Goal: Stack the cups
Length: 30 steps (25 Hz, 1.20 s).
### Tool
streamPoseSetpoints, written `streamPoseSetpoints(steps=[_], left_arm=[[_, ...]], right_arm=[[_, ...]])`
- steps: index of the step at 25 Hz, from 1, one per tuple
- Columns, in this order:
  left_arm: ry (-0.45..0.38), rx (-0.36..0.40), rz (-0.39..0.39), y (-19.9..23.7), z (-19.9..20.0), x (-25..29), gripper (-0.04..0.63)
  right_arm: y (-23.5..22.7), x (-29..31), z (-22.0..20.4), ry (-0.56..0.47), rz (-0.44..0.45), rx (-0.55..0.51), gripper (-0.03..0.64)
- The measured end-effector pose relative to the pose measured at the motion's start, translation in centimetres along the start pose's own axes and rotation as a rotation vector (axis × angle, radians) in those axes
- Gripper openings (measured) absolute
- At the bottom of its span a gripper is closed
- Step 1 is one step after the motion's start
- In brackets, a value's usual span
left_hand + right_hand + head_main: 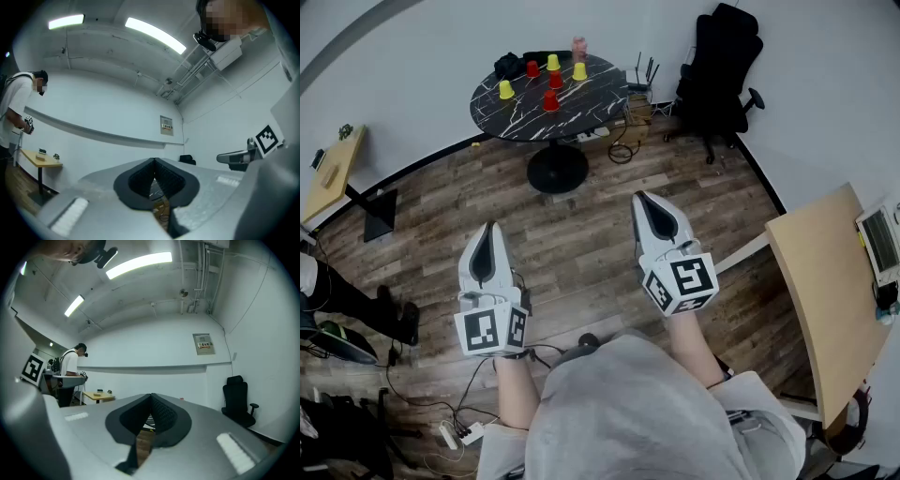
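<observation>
Several small cups stand apart on a round black marble table (520, 117) far ahead in the head view: three yellow ones (506, 90) (553, 62) (579, 71) and three red ones (532, 68) (556, 80) (550, 100). My left gripper (491, 226) (153, 161) and right gripper (639, 197) (151, 397) hang over the wooden floor, well short of the table. Both are shut with nothing between the jaws. In both gripper views the jaws point at a white wall, and only a sliver of table and floor shows below them.
A pink object (578, 47) and a black item (508, 64) sit at the table's far edge. A black office chair (717, 70) stands at the back right, a wooden desk (816, 281) with a laptop (881, 239) to my right, a small wooden table (333, 169) at left. Cables (623, 145) lie by the table's base.
</observation>
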State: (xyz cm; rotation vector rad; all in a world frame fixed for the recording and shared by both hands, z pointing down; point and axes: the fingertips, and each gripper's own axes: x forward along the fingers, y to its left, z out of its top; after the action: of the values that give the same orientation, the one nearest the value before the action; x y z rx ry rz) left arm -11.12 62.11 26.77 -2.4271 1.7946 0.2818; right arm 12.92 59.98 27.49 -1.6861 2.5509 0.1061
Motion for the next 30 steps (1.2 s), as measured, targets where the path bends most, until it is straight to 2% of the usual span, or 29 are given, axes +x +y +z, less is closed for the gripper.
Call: streamPoseSetpoints(steps=[11, 18, 21, 25, 30], left_arm=[[0.029, 0.011, -0.017, -0.3, -0.9, 1.2, 0.006], [0.04, 0.004, -0.018, 0.8, -1.3, 2.0, 0.006], [0.044, -0.007, -0.042, 0.2, -1.6, 3.0, 0.006], [0.046, 0.022, -0.083, -0.6, -1.6, 4.9, 0.006], [0.059, 0.018, -0.078, 0.2, -2.6, 7.4, 0.006]], right_arm=[[-0.7, 0.6, -1.0, 0.013, -0.005, 0.021, -0.002], [0.5, 1.7, -1.1, 0.006, 0.029, 0.014, -0.002], [0.2, 1.8, -1.6, 0.022, 0.028, 0.01, -0.002], [-0.9, 2.8, -1.8, 0.034, 0.018, 0.015, -0.002], [-2.5, 5.4, -1.8, 0.031, 0.013, 0.016, -0.002]])
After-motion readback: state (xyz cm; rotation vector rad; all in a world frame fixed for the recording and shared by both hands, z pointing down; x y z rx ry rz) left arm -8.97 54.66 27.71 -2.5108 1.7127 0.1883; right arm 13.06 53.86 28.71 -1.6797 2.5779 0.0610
